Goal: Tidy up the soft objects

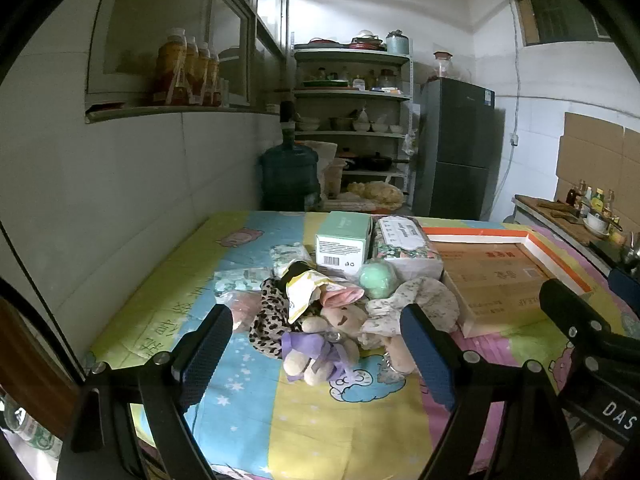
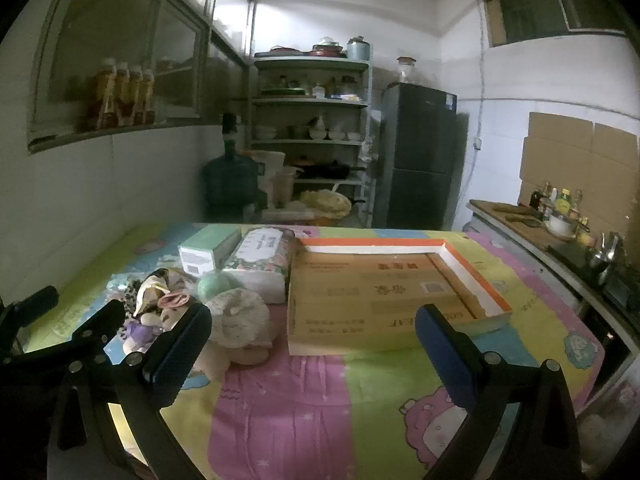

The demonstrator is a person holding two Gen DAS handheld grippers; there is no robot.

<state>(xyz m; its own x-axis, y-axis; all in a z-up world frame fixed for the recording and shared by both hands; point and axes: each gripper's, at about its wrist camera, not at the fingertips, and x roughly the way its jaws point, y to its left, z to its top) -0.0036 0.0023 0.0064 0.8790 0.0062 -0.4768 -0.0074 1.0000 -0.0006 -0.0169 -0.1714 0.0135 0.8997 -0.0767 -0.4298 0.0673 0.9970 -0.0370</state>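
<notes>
I have both tools hanging above the table with nothing picked up. My left gripper (image 1: pixel 316 344) stands wide open and empty, pointed at the heap of soft toys (image 1: pixel 320 332) lying just beside the shallow cardboard tray (image 2: pixel 472 280), which looks empty. My right gripper (image 2: pixel 312 344) is also spread wide and empty, aimed more at the tray. I judge sorting has not yet begun. Next I need to lower the left jaws around one item, perhaps the purple-dressed plush (image 1: pixel 312 360), and pinch gently.
</notes>
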